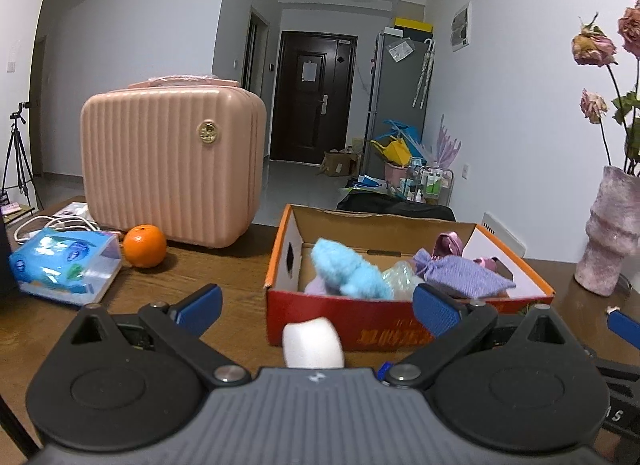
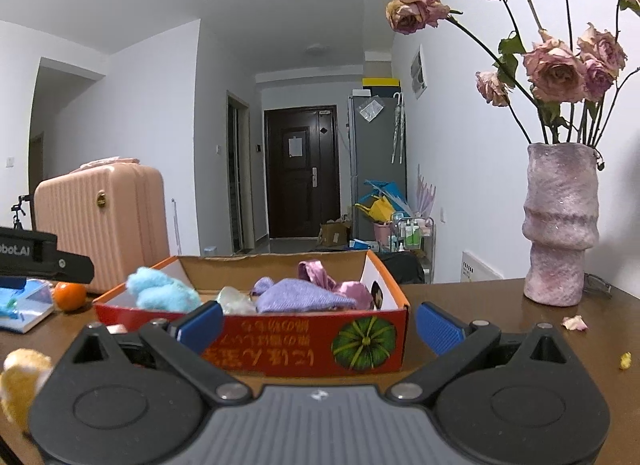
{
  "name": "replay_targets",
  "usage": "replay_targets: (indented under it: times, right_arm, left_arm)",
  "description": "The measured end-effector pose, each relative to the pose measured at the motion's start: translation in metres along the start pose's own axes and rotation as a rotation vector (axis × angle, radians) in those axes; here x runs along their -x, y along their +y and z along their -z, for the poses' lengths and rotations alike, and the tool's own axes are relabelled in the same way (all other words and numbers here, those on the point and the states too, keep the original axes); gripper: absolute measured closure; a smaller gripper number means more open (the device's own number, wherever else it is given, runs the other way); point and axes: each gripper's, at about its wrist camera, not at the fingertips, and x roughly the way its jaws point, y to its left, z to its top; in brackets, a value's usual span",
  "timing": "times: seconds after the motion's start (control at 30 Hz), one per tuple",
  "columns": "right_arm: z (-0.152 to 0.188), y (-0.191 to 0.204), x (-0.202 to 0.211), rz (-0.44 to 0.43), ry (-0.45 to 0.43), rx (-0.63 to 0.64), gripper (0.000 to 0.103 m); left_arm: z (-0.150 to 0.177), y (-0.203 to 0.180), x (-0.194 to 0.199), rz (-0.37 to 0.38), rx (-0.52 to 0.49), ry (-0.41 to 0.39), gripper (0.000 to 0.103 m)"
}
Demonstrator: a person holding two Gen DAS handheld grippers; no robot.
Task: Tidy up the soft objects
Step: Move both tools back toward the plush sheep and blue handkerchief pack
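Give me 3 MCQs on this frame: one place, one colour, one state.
1. Where does the round orange fruit sit?
A. inside the cardboard box
B. on the table in front of the ribbed pink hard-shell case
C. beside the vase

2. What colour is the fluffy plush item at the left end of the red-and-orange cardboard box?
A. light blue
B. yellow
C. black

3. What state is the left gripper in?
A. shut on a purple knitted pouch
B. shut on the fruit
C. open, holding nothing

Answers:
1 B: the fruit rests on the brown wooden table at the case's lower front edge.
2 A: the plush shows pale blue in both wrist views.
3 C: its blue fingers stand wide apart with only the box and a white object beyond them.
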Motion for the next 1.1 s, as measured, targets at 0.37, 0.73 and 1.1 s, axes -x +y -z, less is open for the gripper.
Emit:
replay_targets:
  times: [0.37,0.73,1.1]
  right_arm:
    - [0.011,0.007,0.045,-0.013,0.035,0.007,0.0]
    - [0.02,0.019,0.078,-0.034,0.061,0.035,0.0]
    - [0.023,0.024,0.084,-0.043,0.076,0.05,0.0]
  left_arm:
    - [0.023,0.024,0.043,0.012,-0.043,0.007,0.0]
    - [0.045,0.044,0.071,0.057,-0.092,0.036,0.0]
    - [0.054,0.059,0.071,0.12,-0.133,0.039,0.0]
